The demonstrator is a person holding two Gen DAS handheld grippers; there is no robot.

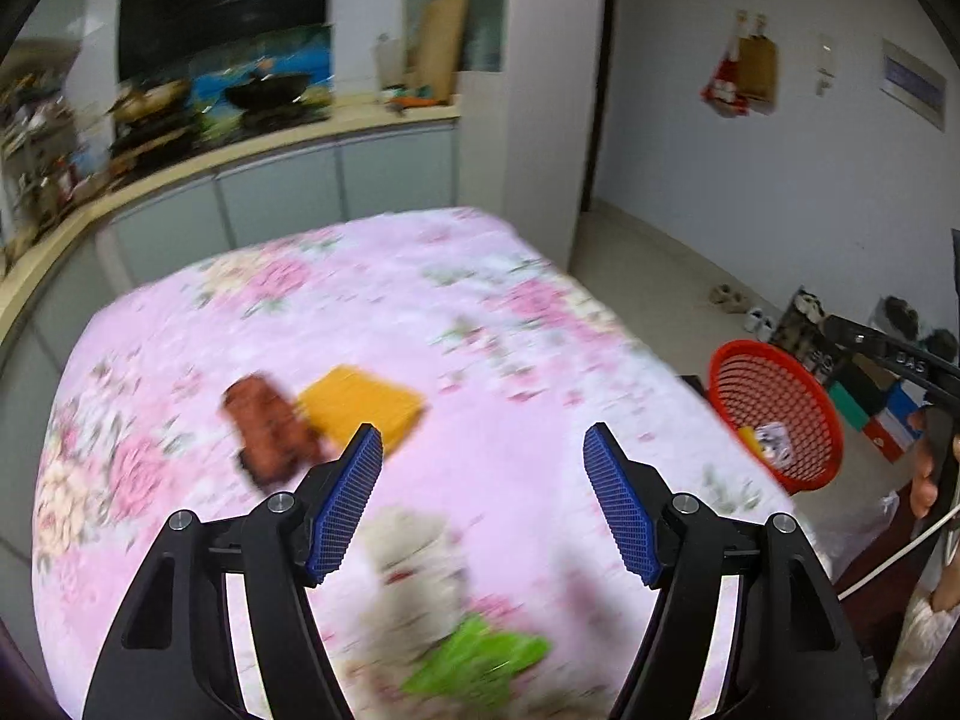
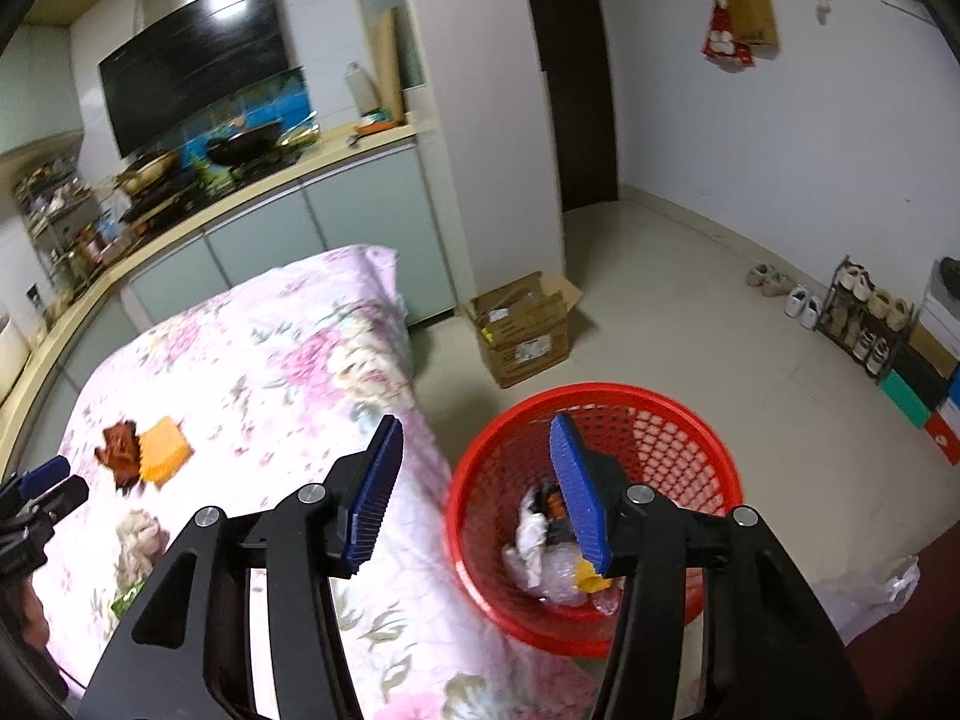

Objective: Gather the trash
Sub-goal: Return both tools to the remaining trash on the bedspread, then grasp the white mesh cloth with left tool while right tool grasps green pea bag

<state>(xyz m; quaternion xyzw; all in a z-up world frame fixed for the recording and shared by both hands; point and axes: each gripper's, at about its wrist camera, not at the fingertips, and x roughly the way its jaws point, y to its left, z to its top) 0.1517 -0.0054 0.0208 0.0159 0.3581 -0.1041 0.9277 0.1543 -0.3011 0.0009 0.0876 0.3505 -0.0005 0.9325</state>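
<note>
Both claws gape empty; left claw (image 1: pixel 483 441) view blurs the green wrapper (image 1: pixel 480 660), right claw (image 2: pixel 477 426) hides part of the basket (image 2: pixel 660 420)

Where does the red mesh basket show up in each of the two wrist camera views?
Left wrist: red mesh basket at the right edge, beyond the floral cloth's corner.
Right wrist: the basket sits low and centre-right on the floor, partly behind the right finger.
Shared landmark: the orange square on the cloth.
</note>
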